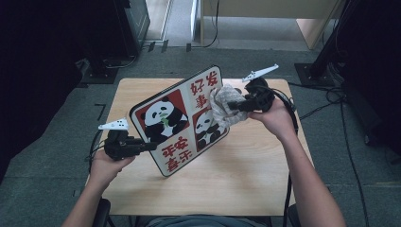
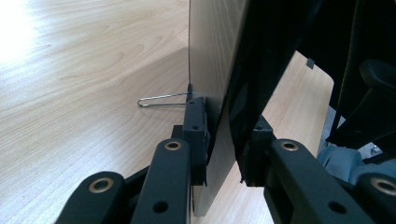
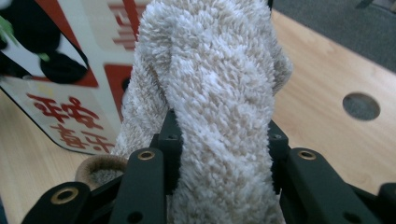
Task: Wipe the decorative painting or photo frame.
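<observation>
Left gripper (image 1: pixel 150 146) clamped on panda board's (image 1: pixel 182 120) left edge, board tilted above table (image 1: pixel 246 179). Right gripper (image 1: pixel 237 106) clenched on beige towel (image 1: pixel 222 106), pressed against board's far-right face.

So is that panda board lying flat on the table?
No, the panda board is held tilted up off the table by the left gripper.

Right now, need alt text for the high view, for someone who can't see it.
A person holds a panda board tilted above a wooden table, the left tool clamped on its lower left edge. The right tool presses a beige cloth against the board's upper right corner.
</observation>
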The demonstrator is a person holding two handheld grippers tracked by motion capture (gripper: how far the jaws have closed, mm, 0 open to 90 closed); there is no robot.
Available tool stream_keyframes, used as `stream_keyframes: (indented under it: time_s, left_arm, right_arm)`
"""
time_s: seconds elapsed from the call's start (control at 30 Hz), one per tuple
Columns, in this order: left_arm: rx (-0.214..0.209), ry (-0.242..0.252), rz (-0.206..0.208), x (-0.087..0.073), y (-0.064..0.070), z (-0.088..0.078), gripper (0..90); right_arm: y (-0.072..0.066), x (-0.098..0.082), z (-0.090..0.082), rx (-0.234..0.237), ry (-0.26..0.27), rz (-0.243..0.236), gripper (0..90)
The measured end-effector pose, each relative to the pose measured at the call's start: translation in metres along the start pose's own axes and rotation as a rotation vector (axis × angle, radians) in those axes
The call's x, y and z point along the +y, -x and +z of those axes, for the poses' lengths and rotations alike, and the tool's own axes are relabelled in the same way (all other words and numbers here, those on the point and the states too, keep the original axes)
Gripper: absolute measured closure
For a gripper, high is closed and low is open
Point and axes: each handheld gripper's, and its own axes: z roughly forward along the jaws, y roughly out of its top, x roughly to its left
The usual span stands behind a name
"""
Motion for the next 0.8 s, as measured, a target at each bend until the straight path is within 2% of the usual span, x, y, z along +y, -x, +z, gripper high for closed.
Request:
stream_keyframes:
  time_s: [0.03,0.2,0.23,0.4,0.43,0.5,0.63,0.8]
  left_arm:
    - [-0.001,0.001,-0.001,0.000,0.000,0.000,76.4]
    - [-0.005,-0.002,-0.004,0.000,0.000,0.000,76.1]
    - [-0.009,-0.001,-0.008,0.000,-0.001,0.000,76.2]
    - [-0.005,0.001,-0.006,0.000,-0.001,0.000,76.5]
    - [-0.005,0.001,-0.006,0.000,-0.001,0.000,76.6]
    - [-0.005,0.000,-0.007,0.000,-0.001,0.000,76.7]
    - [-0.005,0.002,-0.010,0.000,-0.001,0.000,76.8]
    - [0.000,0.000,-0.004,0.000,-0.001,0.000,77.1]
  right_arm:
    - [-0.004,0.010,-0.005,-0.001,0.006,-0.013,63.3]
    - [-0.011,0.026,-0.011,-0.003,0.013,-0.035,63.2]
    - [-0.015,0.036,-0.014,-0.008,0.019,-0.051,63.1]
    - [-0.023,0.055,-0.018,-0.009,0.036,-0.074,63.1]
    - [-0.023,0.055,-0.018,-0.009,0.036,-0.074,63.1]
    - [-0.030,0.067,-0.021,-0.001,0.050,-0.087,63.2]
    - [-0.035,0.075,-0.017,-0.001,0.048,-0.098,63.1]
    - [-0.034,0.073,-0.010,0.001,0.035,-0.090,63.1]
